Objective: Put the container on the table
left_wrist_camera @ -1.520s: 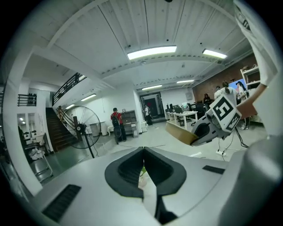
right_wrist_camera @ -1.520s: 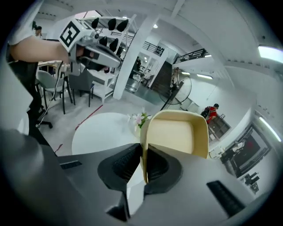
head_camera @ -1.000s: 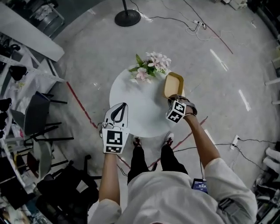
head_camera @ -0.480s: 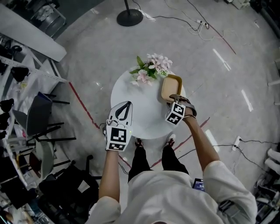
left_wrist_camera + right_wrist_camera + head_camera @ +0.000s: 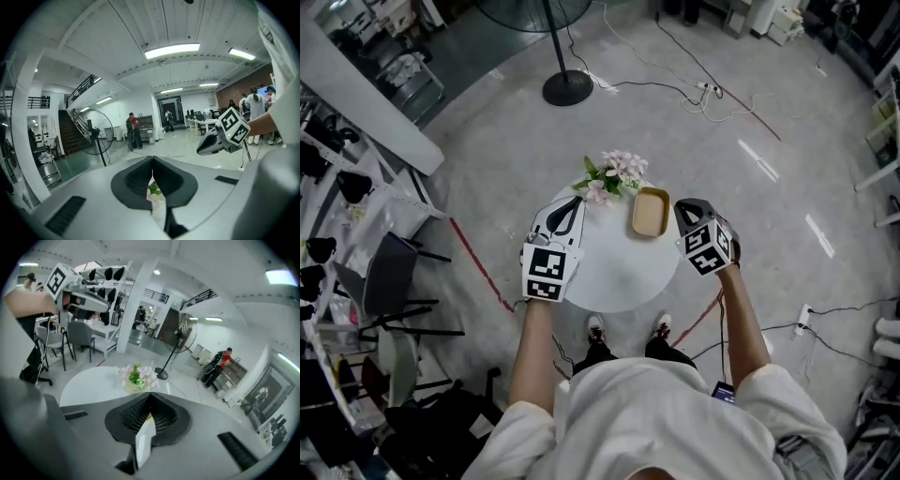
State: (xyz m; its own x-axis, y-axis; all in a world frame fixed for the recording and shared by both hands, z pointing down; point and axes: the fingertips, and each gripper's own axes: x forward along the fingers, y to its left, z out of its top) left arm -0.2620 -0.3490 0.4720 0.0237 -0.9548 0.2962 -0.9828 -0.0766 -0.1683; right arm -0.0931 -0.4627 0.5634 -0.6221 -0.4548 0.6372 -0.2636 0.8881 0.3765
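The tan container (image 5: pixel 651 213) stands upright on the round white table (image 5: pixel 609 272), just right of the pink flowers (image 5: pixel 614 173). My right gripper (image 5: pixel 685 208) hangs above the table's right edge, beside the container and clear of it, jaws shut on nothing. In the right gripper view its jaws (image 5: pixel 150 395) meet at the tip, with the flowers (image 5: pixel 139 376) and table (image 5: pixel 89 380) beyond. My left gripper (image 5: pixel 570 202) is raised over the table's left side, shut and empty; in its own view the jaws (image 5: pixel 152 160) touch, and the right gripper (image 5: pixel 220 139) shows opposite.
A fan stand's round base (image 5: pixel 567 88) sits on the floor behind the table, cables (image 5: pixel 712 94) trailing to the right. Chairs and racks (image 5: pixel 389 281) crowd the left. A red tape line (image 5: pixel 483 267) runs under the table. The person's feet (image 5: pixel 628 328) are at its near edge.
The right gripper has let go of the container, lifted and moved off to its right. The left gripper has risen too. The container stays on the table.
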